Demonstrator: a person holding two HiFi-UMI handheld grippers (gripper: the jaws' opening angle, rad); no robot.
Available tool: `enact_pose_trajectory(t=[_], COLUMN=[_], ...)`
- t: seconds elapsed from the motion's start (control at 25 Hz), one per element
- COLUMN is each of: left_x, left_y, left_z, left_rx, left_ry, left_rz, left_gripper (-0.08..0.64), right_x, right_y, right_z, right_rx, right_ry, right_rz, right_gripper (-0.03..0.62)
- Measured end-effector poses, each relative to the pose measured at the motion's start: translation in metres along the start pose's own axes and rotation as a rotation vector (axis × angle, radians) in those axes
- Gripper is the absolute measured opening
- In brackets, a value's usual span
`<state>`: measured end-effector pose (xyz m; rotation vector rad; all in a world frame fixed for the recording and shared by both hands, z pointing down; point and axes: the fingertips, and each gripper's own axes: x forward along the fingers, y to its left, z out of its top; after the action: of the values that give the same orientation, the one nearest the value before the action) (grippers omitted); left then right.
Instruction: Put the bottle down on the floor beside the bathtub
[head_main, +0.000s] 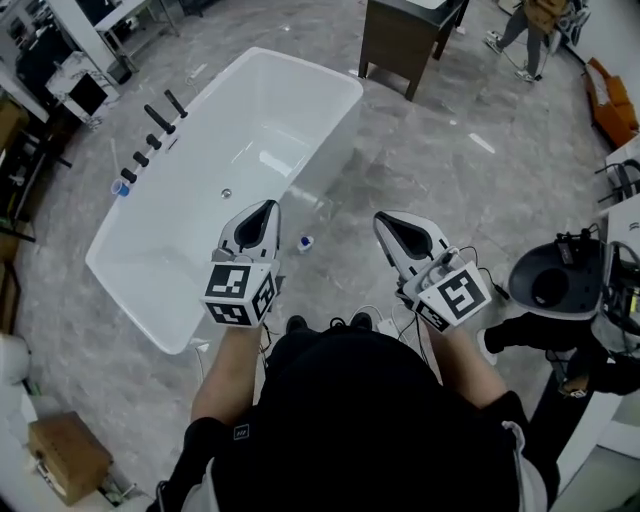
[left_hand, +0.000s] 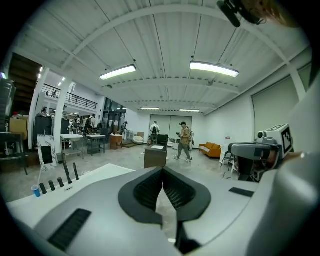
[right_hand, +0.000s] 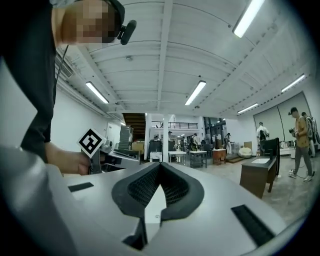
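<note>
A small white bottle with a blue top (head_main: 305, 243) stands on the grey floor close against the side of the white bathtub (head_main: 170, 290). Neither gripper touches it. In the head view my left gripper (head_main: 268, 208) is held over the tub's near edge, just left of the bottle, its jaws shut with nothing between them. My right gripper (head_main: 386, 220) hovers to the right of the bottle, also shut and empty. In the left gripper view the left gripper (left_hand: 161, 171) points up into the hall. The right gripper (right_hand: 159, 168) in its own view does the same.
Black tap handles (head_main: 155, 125) and a blue cup (head_main: 120, 187) sit on the tub's far rim. A dark cabinet (head_main: 405, 35) stands beyond the tub, with a person (head_main: 530, 30) walking past it. A black round stand (head_main: 555, 280) is at the right, a cardboard box (head_main: 65, 455) at the lower left.
</note>
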<state>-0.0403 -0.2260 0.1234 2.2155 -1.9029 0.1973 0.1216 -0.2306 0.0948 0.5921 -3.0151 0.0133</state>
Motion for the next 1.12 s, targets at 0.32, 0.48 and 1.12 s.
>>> enact_pose_trajectory(t=[0.32,0.48,1.12], left_x=[-0.011,-0.018,-0.022], left_y=[-0.011,0.002,0.043], left_z=[0.012,0.021,0.023], left_rx=[-0.022,-0.034,-0.017], left_ry=[-0.006,-0.019,-0.027], left_rz=[0.036,0.039,0.047], left_gripper=[0.016,0.015,0.017], right_x=[-0.013,0.0,0.044], right_y=[-0.029,-0.027,-0.004], right_z=[0.006,0.013,0.009], right_rx=[0.108,0.135,0.144], right_ry=[-0.023,-0.05,-0.038], right_rz=[0.006,0.004,0.009], right_gripper=[0.028,0.028,0.028])
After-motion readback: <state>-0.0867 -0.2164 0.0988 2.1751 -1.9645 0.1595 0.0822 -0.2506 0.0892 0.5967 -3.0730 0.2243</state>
